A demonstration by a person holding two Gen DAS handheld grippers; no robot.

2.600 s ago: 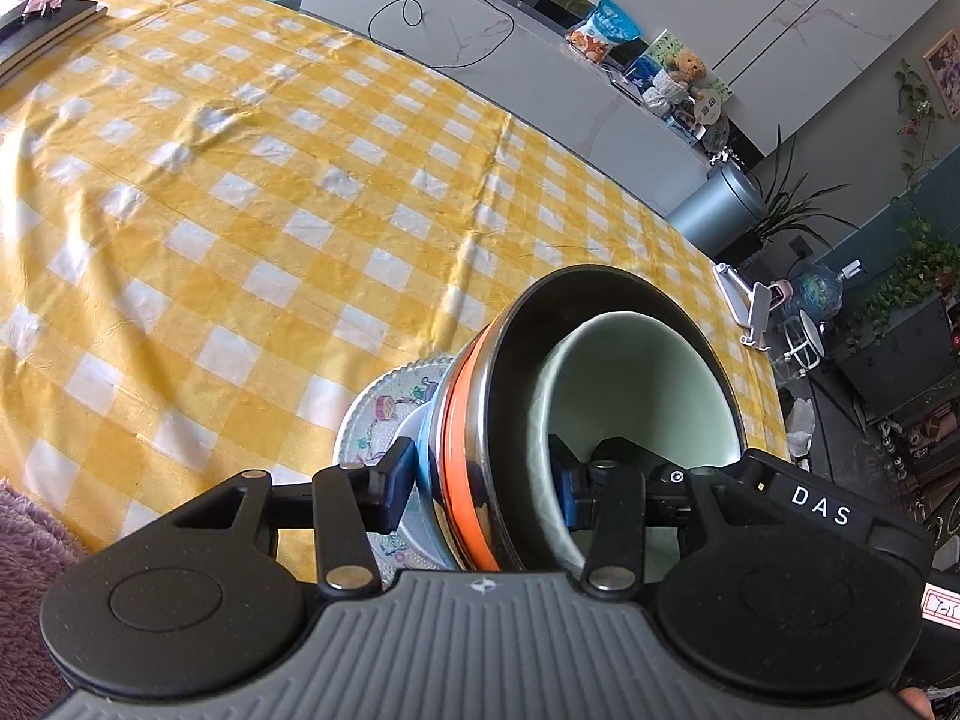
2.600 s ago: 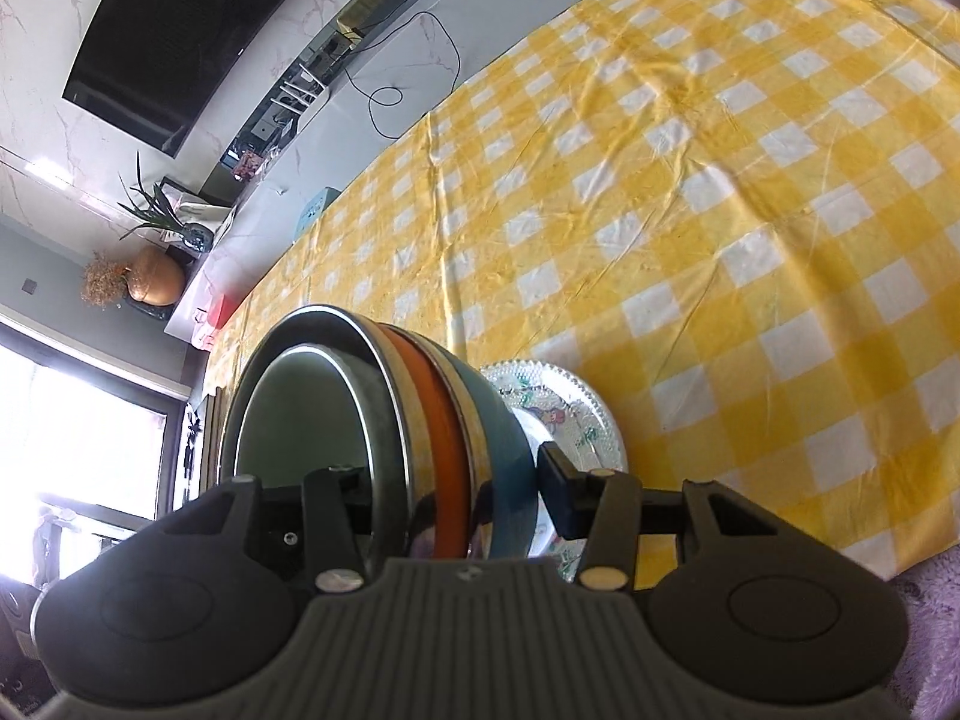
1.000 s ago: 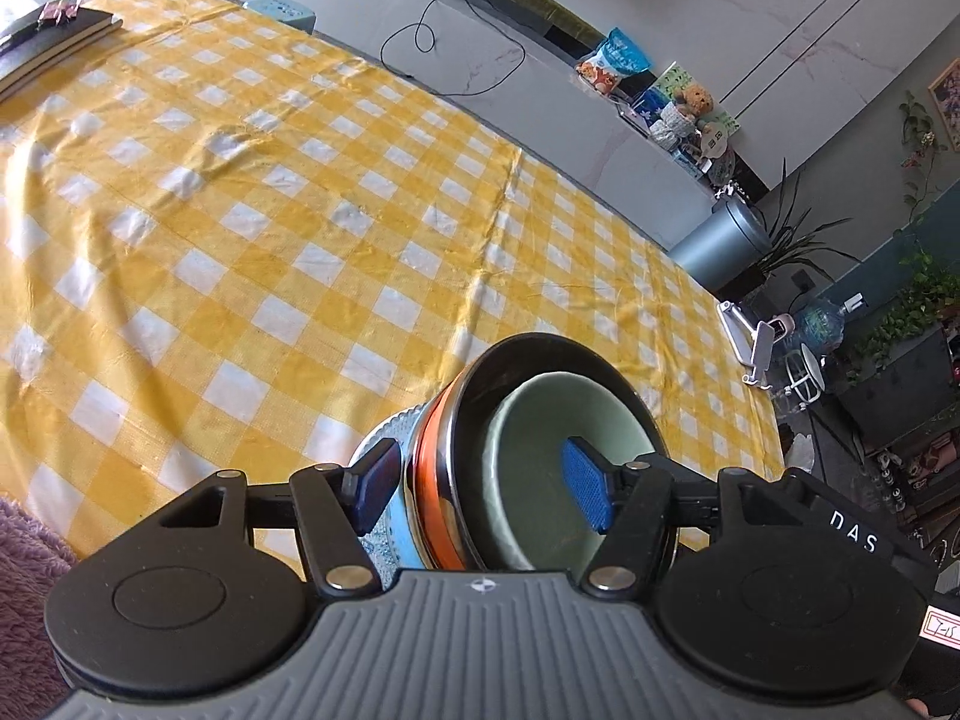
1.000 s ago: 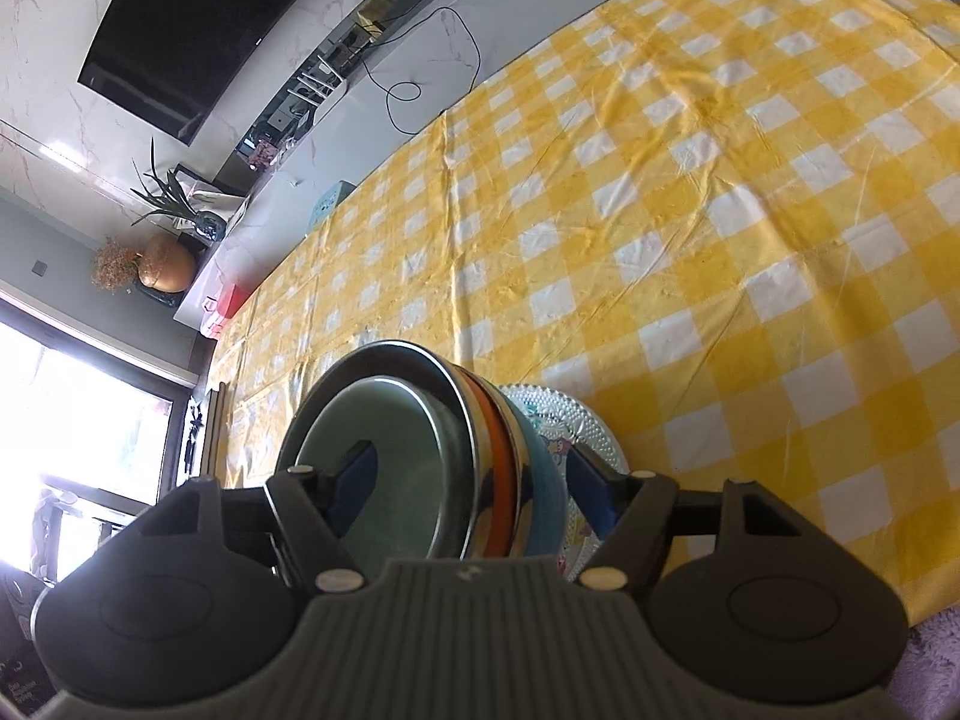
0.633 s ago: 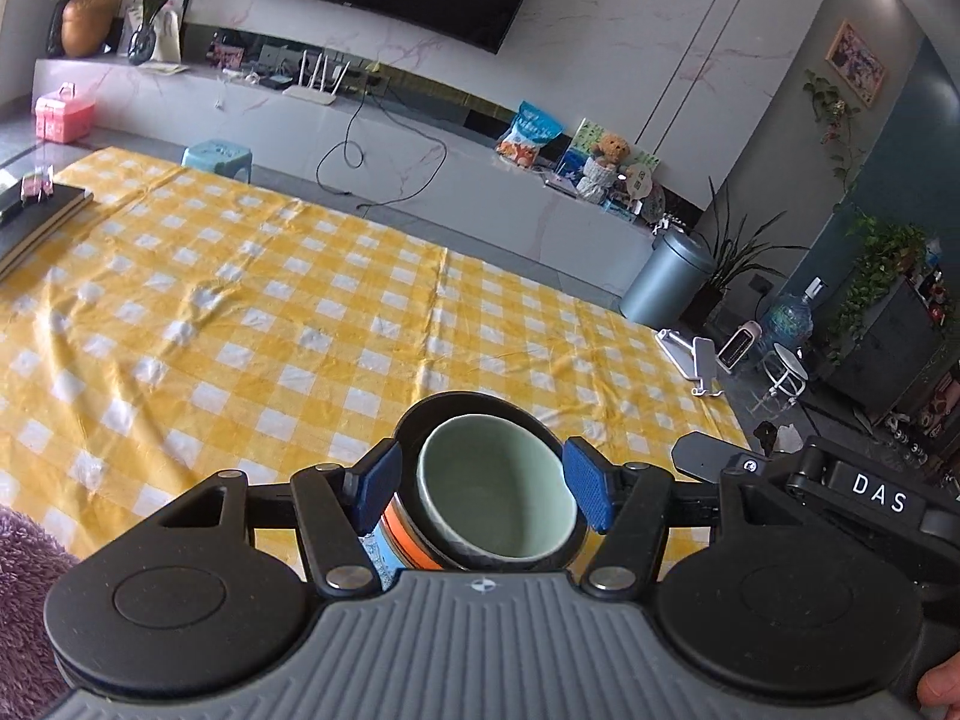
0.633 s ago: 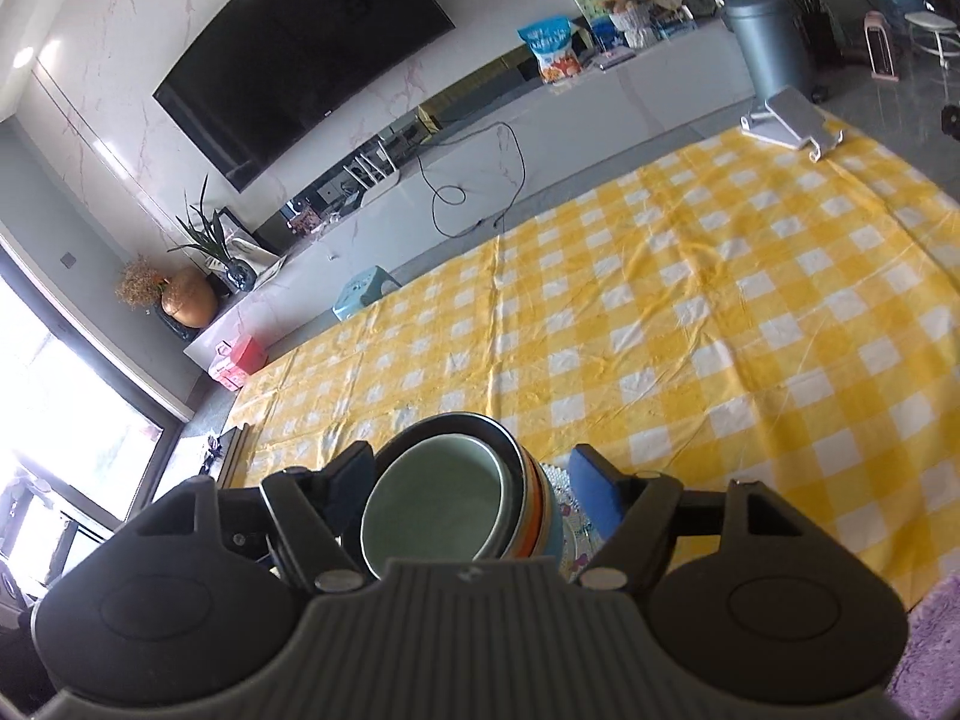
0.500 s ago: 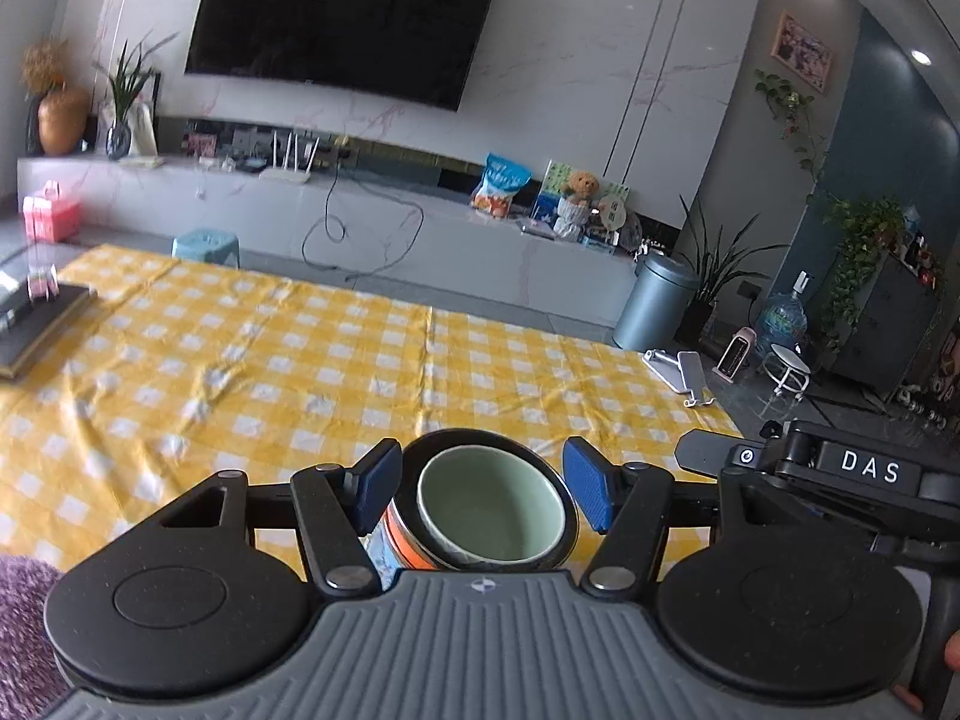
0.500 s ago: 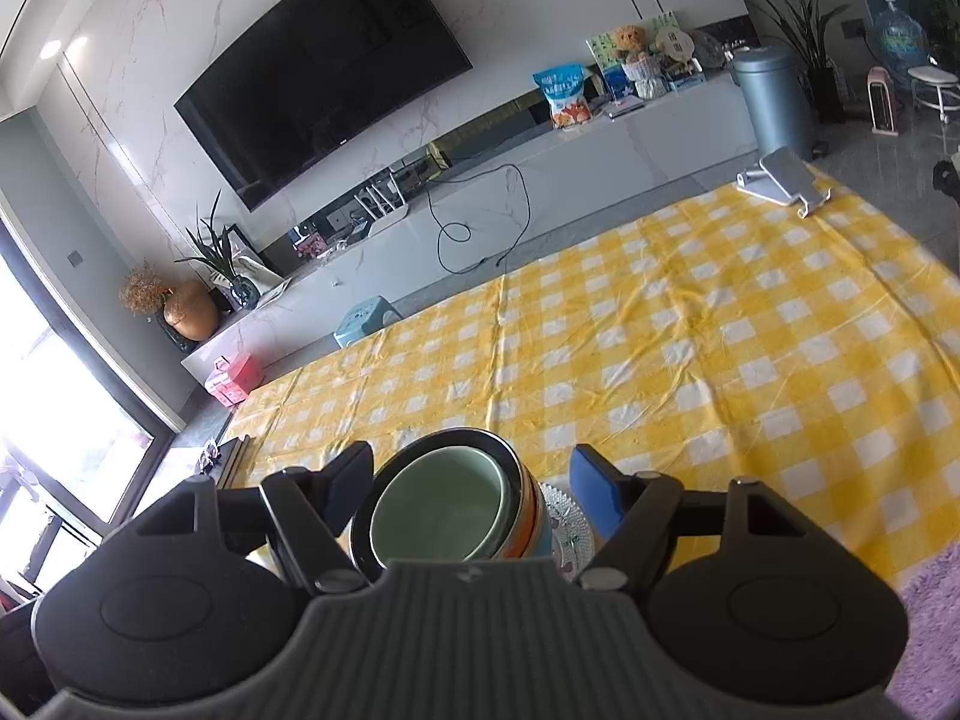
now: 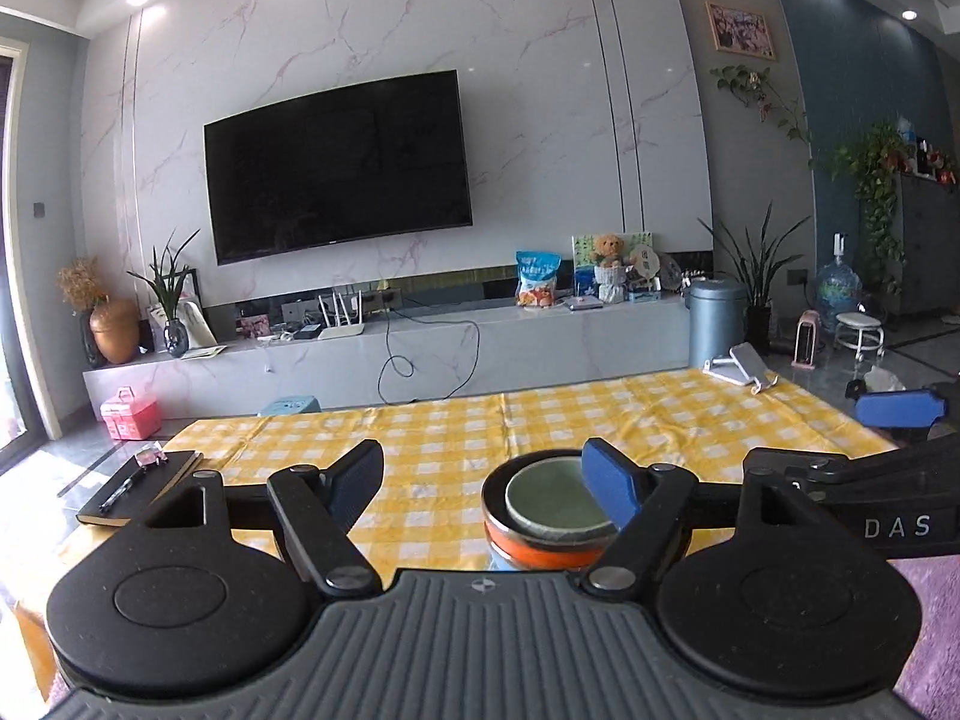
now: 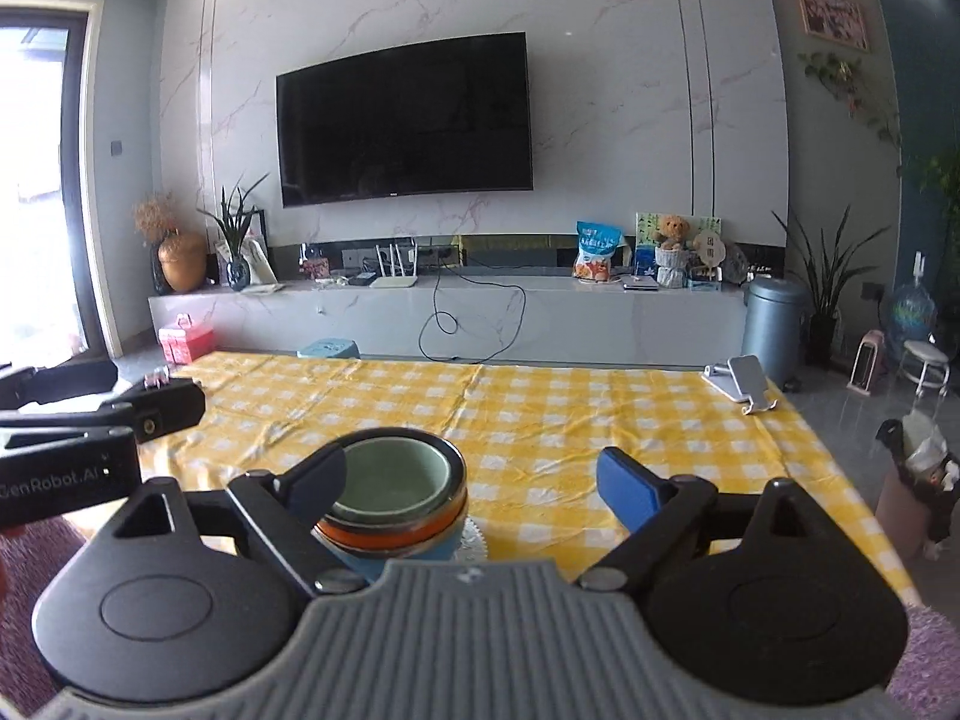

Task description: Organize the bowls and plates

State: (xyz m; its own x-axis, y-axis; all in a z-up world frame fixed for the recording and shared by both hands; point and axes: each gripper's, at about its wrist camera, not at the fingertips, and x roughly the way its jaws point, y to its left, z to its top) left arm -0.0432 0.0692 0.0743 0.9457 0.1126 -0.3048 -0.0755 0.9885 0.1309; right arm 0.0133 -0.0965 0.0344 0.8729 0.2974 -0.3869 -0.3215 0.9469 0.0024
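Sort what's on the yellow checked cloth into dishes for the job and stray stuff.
Job: green bowl; steel bowl; orange bowl; blue bowl; patterned plate.
Stray: notebook; pen; phone stand.

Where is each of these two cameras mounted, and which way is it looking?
Left wrist: sits on the left hand-held gripper, looks across the yellow checked cloth at the TV wall; own open jaws and the right hand-held gripper's blue pad at the right edge show.
Right wrist: sits on the right hand-held gripper, same direction; own open jaws show.
Shared: the bowl stack, the TV.
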